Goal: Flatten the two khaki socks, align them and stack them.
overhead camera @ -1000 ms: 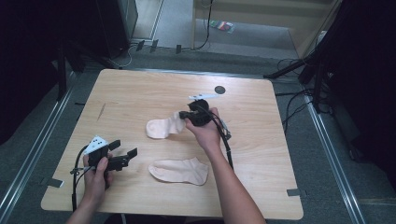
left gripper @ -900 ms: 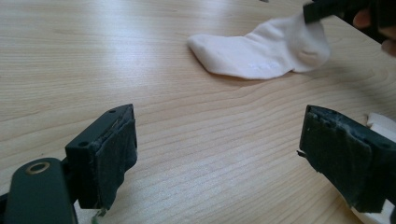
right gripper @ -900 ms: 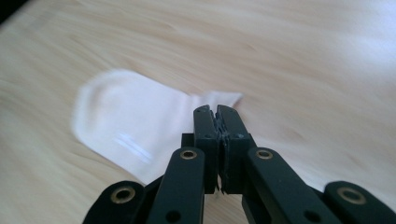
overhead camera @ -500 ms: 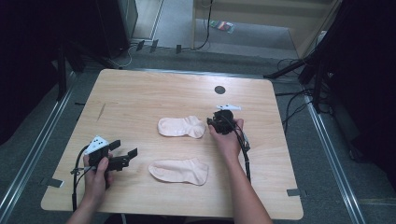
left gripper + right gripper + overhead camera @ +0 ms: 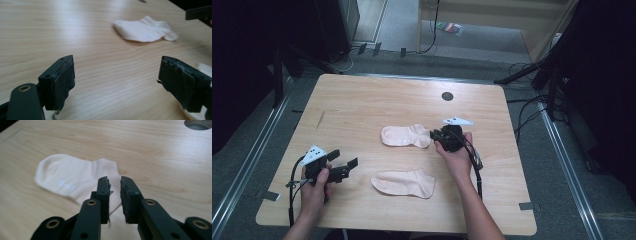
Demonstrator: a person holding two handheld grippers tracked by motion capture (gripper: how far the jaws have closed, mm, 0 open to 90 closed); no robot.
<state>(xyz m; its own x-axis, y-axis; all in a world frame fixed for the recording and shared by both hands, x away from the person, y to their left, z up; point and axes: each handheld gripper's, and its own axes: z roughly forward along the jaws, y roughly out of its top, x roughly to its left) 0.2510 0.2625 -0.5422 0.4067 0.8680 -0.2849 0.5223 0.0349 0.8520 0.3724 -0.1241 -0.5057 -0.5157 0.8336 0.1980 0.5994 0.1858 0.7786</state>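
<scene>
High view: two pale socks lie flat and well apart on the wooden worktop [image 5: 362,100]. The right claw [image 5: 434,135] sits at the cuff end of the far sock [image 5: 404,135], its jaws just closing to a narrow gap with nothing gripped. The left claw [image 5: 346,166] gapes wide and empty beside the near sock [image 5: 404,182]. Closing now could miss the cuff or catch one layer, bunching the sock. No writing is readable.
</scene>
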